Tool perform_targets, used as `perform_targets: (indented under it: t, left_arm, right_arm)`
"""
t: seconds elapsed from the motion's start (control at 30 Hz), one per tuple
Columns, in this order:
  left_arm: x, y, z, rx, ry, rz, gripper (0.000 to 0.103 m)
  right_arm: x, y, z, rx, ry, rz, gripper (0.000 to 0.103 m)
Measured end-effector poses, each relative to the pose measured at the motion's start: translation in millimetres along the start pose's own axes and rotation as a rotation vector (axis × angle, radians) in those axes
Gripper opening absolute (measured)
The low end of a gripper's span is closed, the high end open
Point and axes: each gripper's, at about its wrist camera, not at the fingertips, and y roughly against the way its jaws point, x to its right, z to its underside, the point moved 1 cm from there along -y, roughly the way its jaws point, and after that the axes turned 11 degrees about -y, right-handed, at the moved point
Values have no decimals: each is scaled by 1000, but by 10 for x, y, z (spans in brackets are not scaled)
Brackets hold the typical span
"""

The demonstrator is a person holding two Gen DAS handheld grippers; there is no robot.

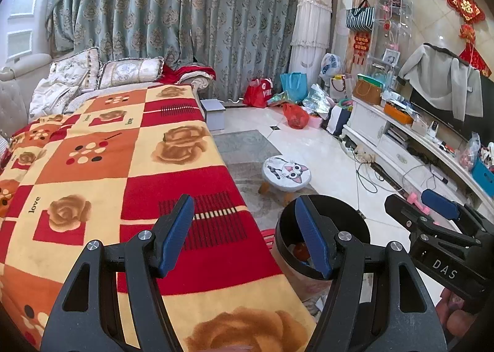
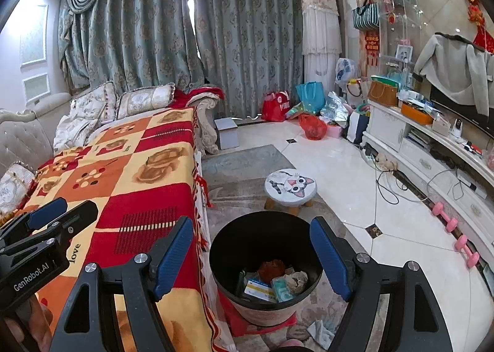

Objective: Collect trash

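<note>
Left gripper (image 1: 244, 236) over blanket (image 1: 92, 166), fingers spread, nothing between them. Bin (image 2: 265, 265) just right of sofa edge, already holding trash (image 2: 274, 281): cartons, crumpled paper. Right gripper (image 2: 251, 259) above bin, fingers spread, empty too. Scraps (image 2: 321, 332) on rug beside bin (we judge these uncollected). Risks we see: low reach knocking bin over, flat paper slipping from pads, fingers snagging blanket fringe.
</note>
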Motion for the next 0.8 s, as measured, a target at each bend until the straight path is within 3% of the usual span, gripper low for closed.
perform_targets:
  t: [0.8]
  left_arm:
    - [45, -40, 63, -14, 1, 2, 67]
  right_arm:
    - [32, -41, 53, -15, -2, 4, 77]
